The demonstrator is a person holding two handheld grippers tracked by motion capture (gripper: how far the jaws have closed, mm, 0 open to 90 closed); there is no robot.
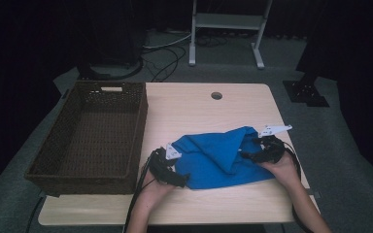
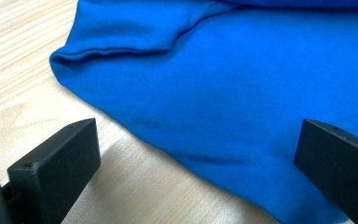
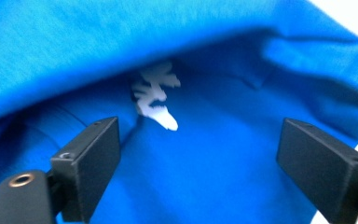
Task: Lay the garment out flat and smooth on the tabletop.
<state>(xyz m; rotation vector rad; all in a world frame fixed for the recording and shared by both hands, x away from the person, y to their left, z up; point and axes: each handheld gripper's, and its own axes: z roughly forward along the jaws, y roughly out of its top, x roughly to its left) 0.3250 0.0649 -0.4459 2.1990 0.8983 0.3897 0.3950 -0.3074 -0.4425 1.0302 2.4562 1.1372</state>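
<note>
High view: wicker basket [image 1: 90, 141] sits empty; both grippers' fingers gape over blue cloth [image 1: 218, 158].

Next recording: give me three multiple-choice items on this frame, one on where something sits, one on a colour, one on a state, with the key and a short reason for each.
1. Where does the wicker basket stand?
A. at the left end of the table
B. at the right end of the table
C. on top of the cloth

2. What colour is the cloth between the two grippers?
A. red
B. blue
C. grey

3. How do the jaws of the right gripper stand?
A. clamped on the basket rim
B. fully shut on nothing
C. apart, with cloth lying between them

Key: 1 A, the high view shows the basket at the table's left end, empty. 2 B, the cloth is blue in all three views. 3 C, the right gripper view shows a wide gap between the jaws over the cloth.
</note>
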